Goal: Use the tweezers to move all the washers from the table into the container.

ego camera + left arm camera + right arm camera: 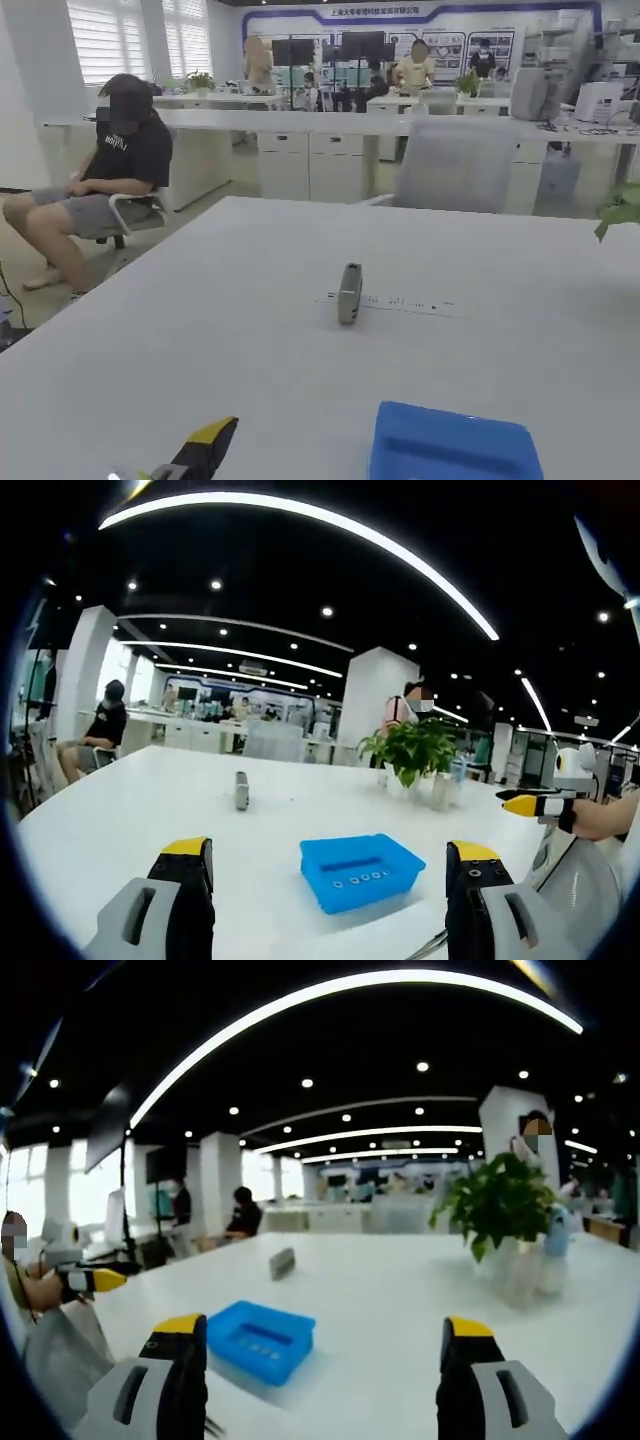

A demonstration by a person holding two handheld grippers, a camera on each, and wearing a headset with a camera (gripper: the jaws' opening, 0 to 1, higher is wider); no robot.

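- Two grippers in play, both gripping nothing: the left gripper (327, 848) has its jaws spread wide, and the right gripper (321, 1322) has the same wide gap.
- Blue container (455, 445) sits open-topped on the near side of the white table (200, 330). The left gripper view shows a row of small holes along its side wall.
- In the left gripper view the container lies straight ahead, framed between the jaws but clear of both. In the right gripper view it lies ahead, toward the left jaw.
- Washers (400, 302) show as a thin row of tiny specks on the table, just right of a small grey block (349, 293) and well beyond the container. They are too small to count.
- Grey block stands upright mid-table.
- A gripper (205, 445) pokes its yellow-and-black tip in at the bottom left of the head view, left of the container and apart from it. I cannot tell which side it is.
- Each gripper shows at the edge of the other's view, off to the side.
- Potted plant (410, 750) stands on the table beyond the container.
- Seated person (115, 170) is at the left, away from the table; a grey office chair (455, 165) stands at the far edge.
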